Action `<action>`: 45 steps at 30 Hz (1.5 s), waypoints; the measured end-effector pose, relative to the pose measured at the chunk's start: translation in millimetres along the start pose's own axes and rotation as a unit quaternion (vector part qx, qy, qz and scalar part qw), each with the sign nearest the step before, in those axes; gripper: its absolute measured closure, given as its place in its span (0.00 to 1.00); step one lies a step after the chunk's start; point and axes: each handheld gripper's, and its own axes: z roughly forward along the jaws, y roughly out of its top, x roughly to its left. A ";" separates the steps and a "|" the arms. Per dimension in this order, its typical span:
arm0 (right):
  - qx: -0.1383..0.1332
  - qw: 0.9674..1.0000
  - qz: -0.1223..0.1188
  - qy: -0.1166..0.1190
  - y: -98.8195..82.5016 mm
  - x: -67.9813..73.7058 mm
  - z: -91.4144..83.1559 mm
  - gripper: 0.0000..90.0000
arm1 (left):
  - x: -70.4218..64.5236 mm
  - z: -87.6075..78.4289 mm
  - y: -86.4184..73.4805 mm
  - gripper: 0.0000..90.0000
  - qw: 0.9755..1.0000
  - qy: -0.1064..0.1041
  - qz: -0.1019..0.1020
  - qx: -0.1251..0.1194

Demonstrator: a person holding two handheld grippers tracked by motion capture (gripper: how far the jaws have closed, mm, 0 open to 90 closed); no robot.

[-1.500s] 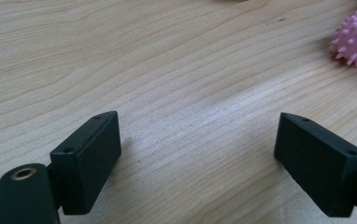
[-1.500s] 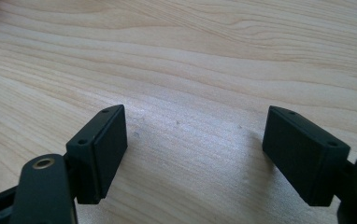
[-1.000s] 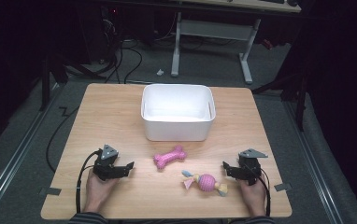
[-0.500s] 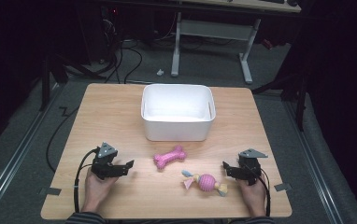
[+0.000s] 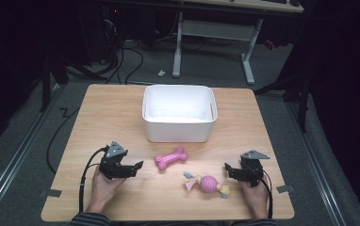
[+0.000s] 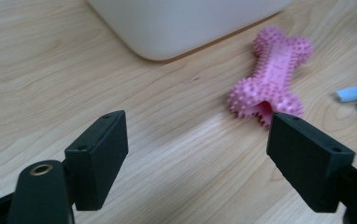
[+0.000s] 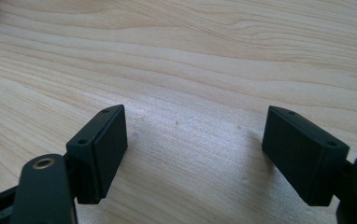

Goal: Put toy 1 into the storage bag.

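A pink spiky bone toy point(image 5: 171, 158) point(image 6: 272, 81) lies on the wooden table point(image 5: 121, 117) in front of a white bin point(image 5: 179, 113) point(image 6: 181, 23). To its right lies a pink ball toy with pale rope ends point(image 5: 206, 183), one blue end visible in the left gripper view point(image 6: 354, 92). My left gripper point(image 5: 135, 166) point(image 6: 195, 163) rests on the table left of the bone, open and empty. Right of the ball toy my right gripper point(image 5: 228, 169) point(image 7: 193, 154) is open over bare wood.
The white bin stands at the table's middle back and looks empty. A metal desk frame point(image 5: 213, 33) and cables point(image 5: 121, 56) are on the floor beyond the table. Black cables trail from both grippers toward the front edge.
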 end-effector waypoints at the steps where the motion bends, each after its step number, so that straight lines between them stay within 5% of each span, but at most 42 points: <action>1: 0.000 1.000 0.000 0.000 0.0 0.0 0.0 0.25 | -3.7 1.5 3.6 0.24 1.000 -0.003 0.006 -0.001; 24: -0.001 1.000 0.003 -0.002 -0.1 -0.1 -0.2 0.26 | -38.9 36.8 46.7 0.26 0.996 -0.031 0.073 0.034; 35: -0.001 1.000 0.004 -0.003 0.0 0.0 -0.2 0.27 | -56.0 57.9 67.1 0.30 0.992 -0.033 0.108 0.063; 45: -0.001 1.000 0.004 -0.003 -0.1 -0.1 -0.2 0.27 | -64.8 81.0 67.3 0.35 0.986 -0.045 0.131 0.097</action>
